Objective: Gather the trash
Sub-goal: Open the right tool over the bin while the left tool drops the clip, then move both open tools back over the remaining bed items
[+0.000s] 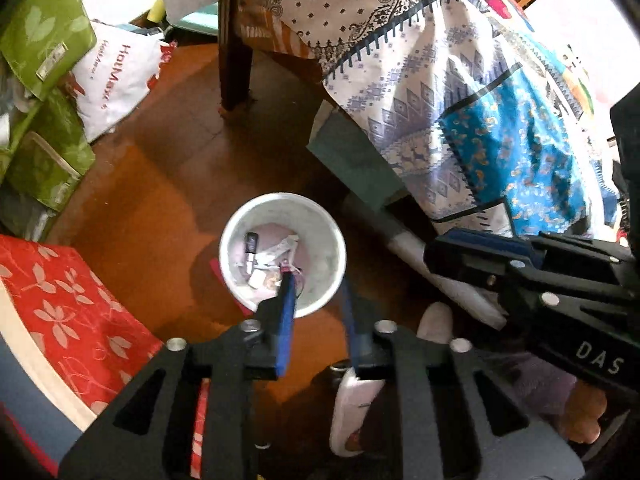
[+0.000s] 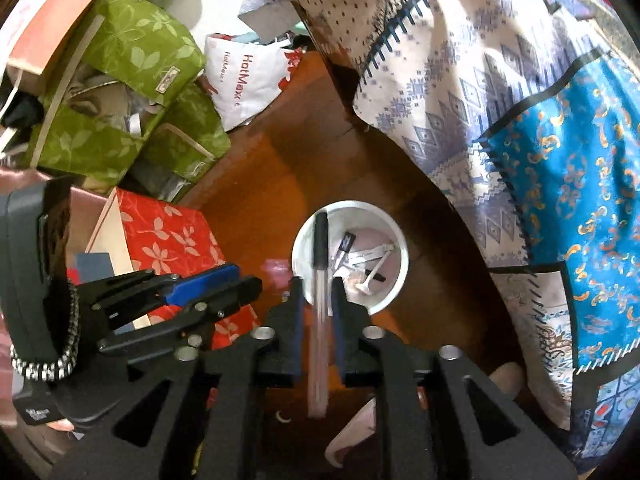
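A white round bin (image 1: 320, 216) stands on the wooden floor with several small pieces of trash (image 1: 262, 258) inside; it also shows in the right wrist view (image 2: 390, 232). My left gripper (image 1: 318, 284) hovers above the bin's near rim, open and empty. My right gripper (image 2: 316, 286) is above the bin too, with a clear pen with a black cap (image 2: 320, 288) between its fingers, cap end over the bin. The pen looks blurred and the fingers stand slightly apart from it. The right gripper also shows in the left wrist view (image 1: 448, 248).
A patterned bedspread (image 1: 460, 80) hangs over a bed at the right, with a dark bed leg (image 1: 234, 44). Green fabric boxes (image 2: 132, 92), a red floral box (image 2: 168, 236) and a white HotMax bag (image 2: 244, 80) crowd the left. A slippered foot (image 1: 356, 404) is near.
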A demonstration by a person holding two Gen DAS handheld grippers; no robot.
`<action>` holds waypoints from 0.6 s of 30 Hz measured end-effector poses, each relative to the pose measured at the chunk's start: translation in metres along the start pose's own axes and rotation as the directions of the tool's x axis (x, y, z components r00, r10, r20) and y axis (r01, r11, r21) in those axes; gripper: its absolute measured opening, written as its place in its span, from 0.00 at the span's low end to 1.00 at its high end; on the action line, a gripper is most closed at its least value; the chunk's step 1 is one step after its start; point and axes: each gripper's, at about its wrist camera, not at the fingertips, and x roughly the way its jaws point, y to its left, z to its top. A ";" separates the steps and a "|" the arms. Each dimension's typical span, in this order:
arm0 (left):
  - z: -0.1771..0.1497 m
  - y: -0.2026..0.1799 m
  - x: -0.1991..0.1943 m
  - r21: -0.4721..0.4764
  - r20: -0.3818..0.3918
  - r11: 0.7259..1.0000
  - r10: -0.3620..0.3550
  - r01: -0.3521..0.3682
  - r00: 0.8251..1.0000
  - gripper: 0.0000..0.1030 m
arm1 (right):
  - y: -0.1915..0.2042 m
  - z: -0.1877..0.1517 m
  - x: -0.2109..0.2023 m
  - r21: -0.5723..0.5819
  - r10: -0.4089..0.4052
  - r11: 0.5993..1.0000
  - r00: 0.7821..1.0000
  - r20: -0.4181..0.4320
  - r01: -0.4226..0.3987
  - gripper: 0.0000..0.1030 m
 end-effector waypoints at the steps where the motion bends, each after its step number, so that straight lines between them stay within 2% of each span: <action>1: 0.000 -0.001 -0.002 0.009 0.005 1.000 0.015 -0.015 1.000 0.27 | -0.001 0.000 0.000 0.004 -0.005 1.000 1.000 0.002 0.005 0.30; 2: 0.000 -0.001 -0.003 0.014 0.007 1.000 0.020 -0.020 1.000 0.27 | -0.001 0.000 0.000 0.006 -0.013 1.000 1.000 0.007 0.013 0.33; 9: -0.005 -0.006 -0.022 0.014 0.046 1.000 0.016 -0.016 0.999 0.27 | -0.006 -0.010 -0.018 0.007 -0.033 0.999 0.999 0.035 0.032 0.34; 18: -0.013 -0.032 -0.073 0.045 0.153 0.999 0.019 -0.026 0.988 0.27 | -0.014 -0.029 -0.082 0.003 -0.076 0.997 0.982 0.176 0.076 0.34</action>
